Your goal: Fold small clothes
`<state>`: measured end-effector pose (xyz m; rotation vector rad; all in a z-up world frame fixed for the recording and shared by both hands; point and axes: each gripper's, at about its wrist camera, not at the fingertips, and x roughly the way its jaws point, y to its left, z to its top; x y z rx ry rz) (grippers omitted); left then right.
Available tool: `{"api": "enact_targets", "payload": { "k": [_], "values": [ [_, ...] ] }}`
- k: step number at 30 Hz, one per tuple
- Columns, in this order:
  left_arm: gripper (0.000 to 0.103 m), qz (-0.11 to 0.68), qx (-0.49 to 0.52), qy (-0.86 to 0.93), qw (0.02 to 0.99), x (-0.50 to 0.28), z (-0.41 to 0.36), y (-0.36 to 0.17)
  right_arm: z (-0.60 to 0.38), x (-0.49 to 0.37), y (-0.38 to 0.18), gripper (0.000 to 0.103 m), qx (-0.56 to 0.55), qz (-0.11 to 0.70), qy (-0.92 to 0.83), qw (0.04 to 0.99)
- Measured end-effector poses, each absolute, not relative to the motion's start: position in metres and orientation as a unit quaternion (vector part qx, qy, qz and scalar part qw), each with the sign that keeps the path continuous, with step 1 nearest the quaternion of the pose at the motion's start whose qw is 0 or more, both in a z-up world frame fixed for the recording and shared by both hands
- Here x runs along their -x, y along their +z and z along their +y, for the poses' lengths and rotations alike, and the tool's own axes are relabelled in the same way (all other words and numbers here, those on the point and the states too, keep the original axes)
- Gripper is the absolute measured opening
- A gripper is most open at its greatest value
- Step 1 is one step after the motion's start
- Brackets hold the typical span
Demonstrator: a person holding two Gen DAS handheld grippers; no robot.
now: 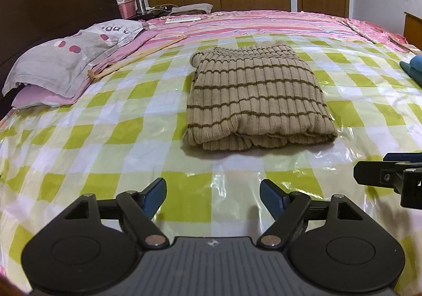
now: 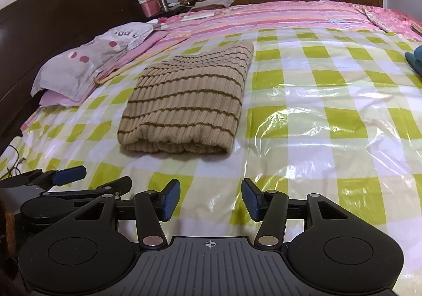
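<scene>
Finishing: our striped knit sweater (image 1: 257, 95) lies folded ahead.
We hold left gripper (image 1: 213, 197) and right gripper (image 2: 211, 199) apart, empty.

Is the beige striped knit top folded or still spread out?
Folded: the beige striped knit top lies as a compact rectangle, with stacked layers showing along its near edge.

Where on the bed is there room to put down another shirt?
Right of the folded striped sweater, the checked plastic sheet lies bare up to the blue cloth. The strip between sweater and grippers is bare too. Left is crowded: the pillow lies close.
</scene>
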<state>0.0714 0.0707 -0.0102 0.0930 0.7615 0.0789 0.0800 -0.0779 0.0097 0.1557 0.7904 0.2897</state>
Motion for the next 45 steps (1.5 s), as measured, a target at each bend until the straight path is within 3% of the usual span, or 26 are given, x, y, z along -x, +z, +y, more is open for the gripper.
{"api": "enact_targets", "payload": {
  "k": [5, 16, 45],
  "values": [
    [0.093, 0.370, -0.036, 0.036, 0.928, -0.058, 0.068, -0.008, -0.079, -0.065, 0.008, 0.054, -0.067, 0.379, 0.140, 0.912],
    [0.098, 0.369, -0.022, 0.022, 0.929, -0.033, 0.061, -0.004, -0.081, -0.046, -0.001, 0.054, -0.051, 0.381, 0.131, 0.914],
    [0.097, 0.378, -0.024, 0.016, 0.925, -0.018, 0.053, -0.007, -0.087, -0.029, -0.008, 0.054, -0.062, 0.388, 0.125, 0.911]
  ]
}}
